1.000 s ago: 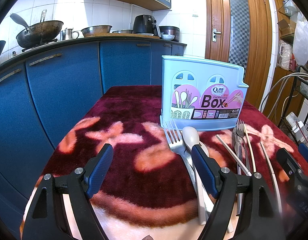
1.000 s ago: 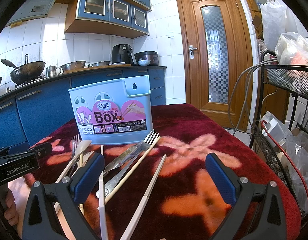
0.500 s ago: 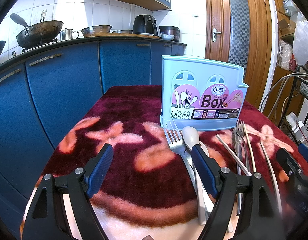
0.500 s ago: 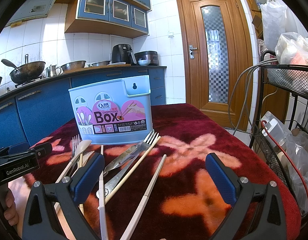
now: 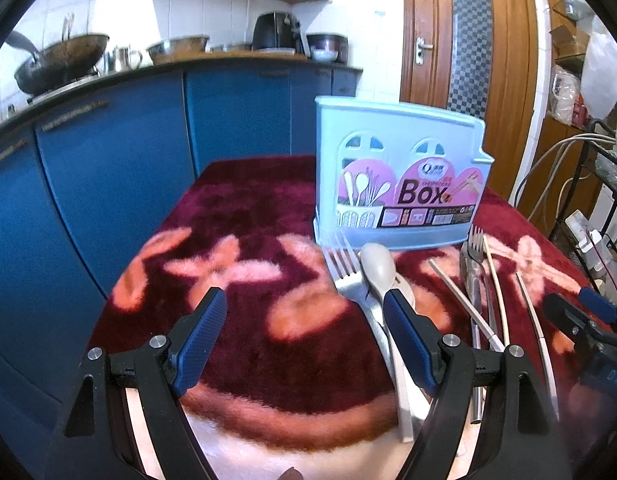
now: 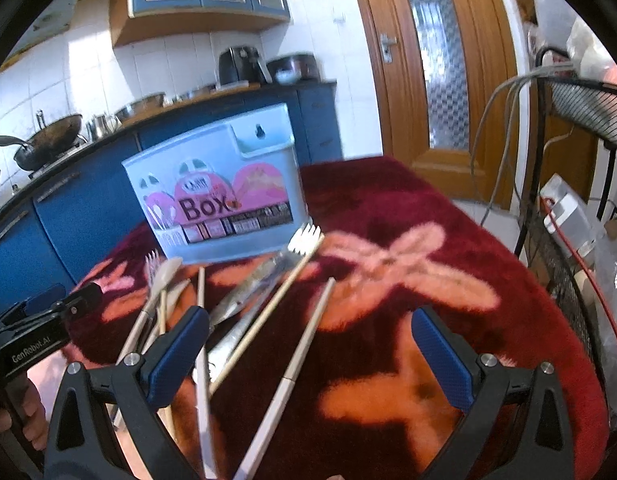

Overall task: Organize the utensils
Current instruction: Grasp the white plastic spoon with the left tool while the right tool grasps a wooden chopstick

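So the utensils are all laid out on the red floral table cover (image 5: 244, 208), bunched just in front of the pale blue chopsticks box (image 5: 400, 176), which stands upright toward the far edge of the table. Nothing looks sorted yet as far as I can tell. Left gripper (image 5: 304, 336) is spread wide and holding nothing, hovering low over the near edge; right gripper (image 6: 308, 352) is the same deal, fingers splayed, empty. The relation that matters: every piece lies with its long axis running roughly from the near edge toward the box, handles toward the grippers, heads toward the box. In the left wrist view the fork (image 5: 344, 268) and the beige spoon (image 5: 378, 268) sit right by the left gripper's right-hand finger, spoon overlapping the fork, so the left one is clearly nearer to that pair. In the right wrist view a white chopstick (image 6: 296, 364) runs straight up the gap between the right gripper's fingers, angled a bit toward the box, with a tan chopstick (image 6: 268, 312) and a second fork (image 6: 306, 238) just to its left. My guess is the right gripper takes the white chopstick first, closing across the shaft. It's thin and lying in plush pile, so it could roll or slip.
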